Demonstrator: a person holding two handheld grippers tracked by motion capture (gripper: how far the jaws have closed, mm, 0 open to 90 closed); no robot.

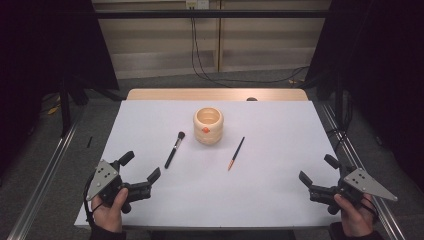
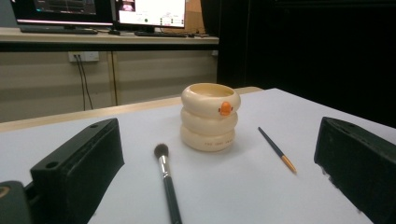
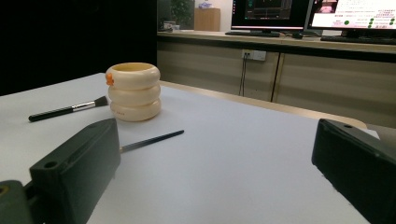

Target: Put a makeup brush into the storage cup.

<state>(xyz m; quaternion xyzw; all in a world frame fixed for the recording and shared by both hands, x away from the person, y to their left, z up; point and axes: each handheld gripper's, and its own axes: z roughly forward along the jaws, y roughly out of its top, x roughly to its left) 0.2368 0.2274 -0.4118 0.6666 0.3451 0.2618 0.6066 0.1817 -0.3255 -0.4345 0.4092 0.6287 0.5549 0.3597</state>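
My left tongs (image 1: 140,166) sit at the lower left of the high view, spread wide and pinching nothing. My right tongs (image 1: 317,171) sit at the lower right, spread wide too. The big brush (image 1: 174,149), the cream cup (image 1: 208,125) and the thin brush (image 1: 236,153) lie in the middle of the white table (image 1: 270,195).

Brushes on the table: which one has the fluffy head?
The thicker black-handled makeup brush, lying left of the cream holder. The thin paintbrush on the holder's right has an orange end instead.
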